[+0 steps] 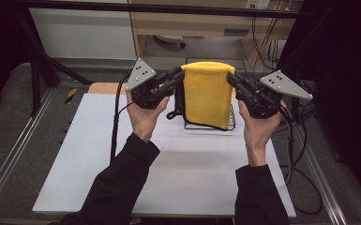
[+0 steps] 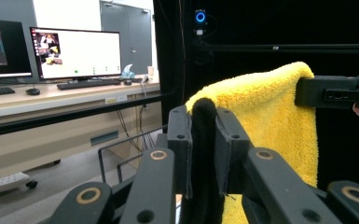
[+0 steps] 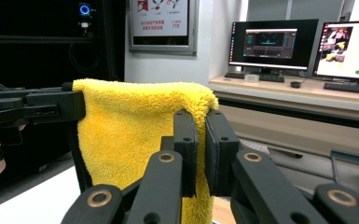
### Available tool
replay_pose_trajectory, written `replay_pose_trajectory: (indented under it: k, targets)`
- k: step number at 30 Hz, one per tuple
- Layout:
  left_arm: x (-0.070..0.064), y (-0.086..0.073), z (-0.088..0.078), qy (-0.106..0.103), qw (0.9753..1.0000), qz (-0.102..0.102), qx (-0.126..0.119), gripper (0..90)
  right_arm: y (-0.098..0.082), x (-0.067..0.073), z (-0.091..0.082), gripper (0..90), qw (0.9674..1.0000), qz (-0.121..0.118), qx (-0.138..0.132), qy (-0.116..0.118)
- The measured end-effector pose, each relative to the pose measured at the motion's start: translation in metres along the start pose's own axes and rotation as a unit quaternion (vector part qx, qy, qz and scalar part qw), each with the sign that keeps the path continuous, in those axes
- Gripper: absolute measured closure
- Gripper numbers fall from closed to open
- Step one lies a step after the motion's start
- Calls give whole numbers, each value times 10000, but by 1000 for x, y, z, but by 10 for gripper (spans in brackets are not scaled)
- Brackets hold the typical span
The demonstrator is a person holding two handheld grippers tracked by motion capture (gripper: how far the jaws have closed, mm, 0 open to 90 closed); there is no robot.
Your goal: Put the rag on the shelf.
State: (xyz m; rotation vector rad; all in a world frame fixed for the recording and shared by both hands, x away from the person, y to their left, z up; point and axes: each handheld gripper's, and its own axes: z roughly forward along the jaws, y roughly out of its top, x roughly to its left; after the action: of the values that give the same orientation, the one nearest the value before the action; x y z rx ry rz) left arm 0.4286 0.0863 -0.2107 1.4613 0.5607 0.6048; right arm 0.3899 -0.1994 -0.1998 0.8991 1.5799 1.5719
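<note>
L gripper (image 1: 178,75) fingers clamp yellow towel (image 1: 208,93) top corner | R gripper (image 1: 231,78) same | above wire rack (image 1: 231,123)

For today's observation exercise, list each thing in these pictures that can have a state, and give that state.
yellow towel: folded over, hanging, held up at both top corners.
left gripper: jaws shut on the towel's left corner.
right gripper: jaws shut on the right corner.
wire rack: standing on the table, behind the towel.

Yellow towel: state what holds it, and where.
Both grippers: the left gripper and right gripper each clamp a top corner of the folded yellow towel.
</note>
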Motion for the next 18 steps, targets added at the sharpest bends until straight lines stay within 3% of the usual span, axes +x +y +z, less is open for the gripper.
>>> replay_pose_trajectory:
  k: [18]
  targets:
    - [0,36,19,38,9997,152,-196,781,30,-12,3,846,9995,-26,-267,-162]
